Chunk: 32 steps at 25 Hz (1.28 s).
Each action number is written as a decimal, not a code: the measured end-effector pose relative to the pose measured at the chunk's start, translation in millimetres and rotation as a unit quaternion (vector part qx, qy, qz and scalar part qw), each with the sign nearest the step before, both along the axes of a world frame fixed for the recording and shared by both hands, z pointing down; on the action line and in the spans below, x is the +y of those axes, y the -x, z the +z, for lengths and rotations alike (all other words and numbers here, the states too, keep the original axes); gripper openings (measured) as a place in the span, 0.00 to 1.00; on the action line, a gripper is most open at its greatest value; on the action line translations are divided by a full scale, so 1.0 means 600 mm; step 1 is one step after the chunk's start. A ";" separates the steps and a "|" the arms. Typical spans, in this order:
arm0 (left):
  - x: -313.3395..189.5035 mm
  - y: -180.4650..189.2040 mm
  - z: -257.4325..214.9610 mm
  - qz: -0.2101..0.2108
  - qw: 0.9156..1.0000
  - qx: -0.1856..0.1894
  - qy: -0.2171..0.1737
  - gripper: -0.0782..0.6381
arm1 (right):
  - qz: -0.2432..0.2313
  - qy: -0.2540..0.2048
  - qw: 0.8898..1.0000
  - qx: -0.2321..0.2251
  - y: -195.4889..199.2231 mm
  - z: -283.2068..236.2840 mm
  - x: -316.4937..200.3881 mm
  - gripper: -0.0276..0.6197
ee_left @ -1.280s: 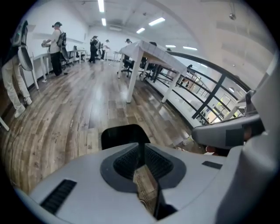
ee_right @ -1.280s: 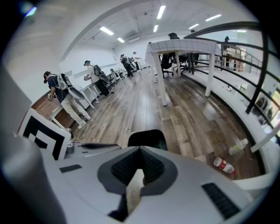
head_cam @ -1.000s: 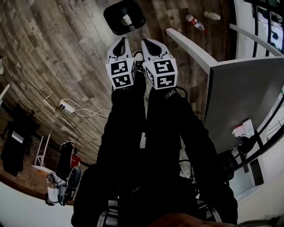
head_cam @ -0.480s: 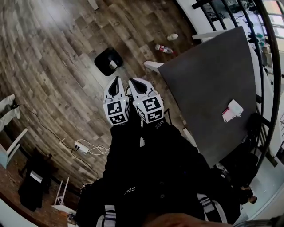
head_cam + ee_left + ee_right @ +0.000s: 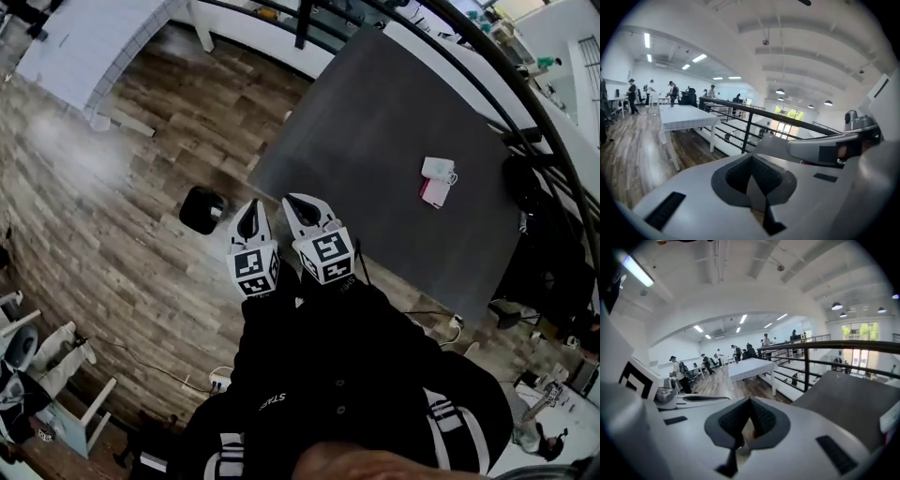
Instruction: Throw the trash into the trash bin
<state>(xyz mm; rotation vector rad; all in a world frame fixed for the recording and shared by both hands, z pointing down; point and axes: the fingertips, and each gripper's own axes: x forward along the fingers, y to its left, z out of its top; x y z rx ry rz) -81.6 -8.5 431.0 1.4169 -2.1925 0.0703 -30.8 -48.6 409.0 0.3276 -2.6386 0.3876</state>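
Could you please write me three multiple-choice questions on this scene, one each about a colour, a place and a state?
1. What colour is the table nearest the right gripper?
A. red
B. grey
C. green

2. Where is the bin?
A. on that table
B. held in a gripper
C. on the floor, beside the left gripper

3. How do both grippers' jaws stand?
A. shut, with nothing between
B. wide open
C. shut on a bottle

Answers:
1 B: the head view shows a dark grey top.
2 C: the black bin stands on the wood planks, left of the left gripper in the head view.
3 A: each gripper view shows the pads together with nothing held.
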 end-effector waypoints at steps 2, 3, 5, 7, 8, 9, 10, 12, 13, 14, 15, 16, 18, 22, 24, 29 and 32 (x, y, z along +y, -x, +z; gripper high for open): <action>-0.049 -0.058 -0.031 0.034 0.999 0.001 -0.011 0.11 | 0.034 -0.017 0.999 -0.010 -0.062 -0.035 -0.047 0.06; -0.074 -0.087 -0.047 0.055 0.998 -0.002 -0.018 0.11 | 0.052 -0.027 0.998 -0.015 -0.094 -0.051 -0.069 0.07; -0.124 -0.147 -0.078 0.100 0.994 -0.012 -0.030 0.11 | 0.093 -0.045 0.994 -0.025 -0.160 -0.082 -0.113 0.06; -0.166 -0.210 -0.107 0.141 0.989 -0.019 -0.042 0.11 | 0.135 -0.060 0.989 -0.032 -0.229 -0.110 -0.150 0.07; -0.185 -0.243 -0.121 0.159 0.986 -0.021 -0.048 0.11 | 0.155 -0.067 0.985 -0.033 -0.265 -0.123 -0.166 0.06; -0.202 -0.274 -0.134 0.177 0.983 -0.023 -0.054 0.11 | 0.174 -0.074 0.981 -0.035 -0.300 -0.135 -0.180 0.06; -0.220 -0.304 -0.147 0.194 0.979 -0.026 -0.060 0.11 | 0.193 -0.081 0.977 -0.037 -0.333 -0.147 -0.194 0.06; -0.254 -0.361 -0.174 0.229 0.970 -0.035 -0.073 0.11 | 0.231 -0.091 0.968 -0.043 -0.395 -0.169 -0.219 0.06; -0.269 -0.389 -0.187 0.245 0.965 -0.040 -0.081 0.11 | 0.249 -0.095 0.963 -0.045 -0.424 -0.178 -0.230 0.06; -0.284 -0.416 -0.200 0.257 0.961 -0.043 -0.089 0.11 | 0.265 -0.100 0.958 -0.048 -0.451 -0.187 -0.240 0.06; -0.299 -0.440 -0.212 0.269 0.957 -0.047 -0.097 0.11 | 0.279 -0.107 0.953 -0.051 -0.476 -0.197 -0.251 0.07; -0.314 -0.462 -0.224 0.280 0.953 -0.051 -0.105 0.11 | 0.293 -0.115 0.948 -0.054 -0.498 -0.208 -0.262 0.06; -0.336 -0.501 -0.245 0.303 0.944 -0.057 -0.116 0.11 | 0.320 -0.129 0.936 -0.061 -0.536 -0.230 -0.278 0.07; -0.365 -0.565 -0.277 0.330 0.932 -0.065 -0.133 0.11 | 0.363 -0.155 0.916 -0.073 -0.609 -0.273 -0.299 0.06; -0.377 -0.595 -0.290 0.341 0.926 -0.072 -0.141 0.11 | 0.380 -0.169 0.906 -0.078 -0.646 -0.291 -0.307 0.06; -0.388 -0.655 -0.301 0.362 0.916 -0.081 -0.154 0.11 | 0.418 -0.180 0.886 -0.083 -0.733 -0.296 -0.317 0.06; -0.393 -0.664 -0.309 0.364 0.914 -0.084 -0.160 0.11 | 0.432 -0.183 0.879 -0.087 -0.760 -0.302 -0.322 0.07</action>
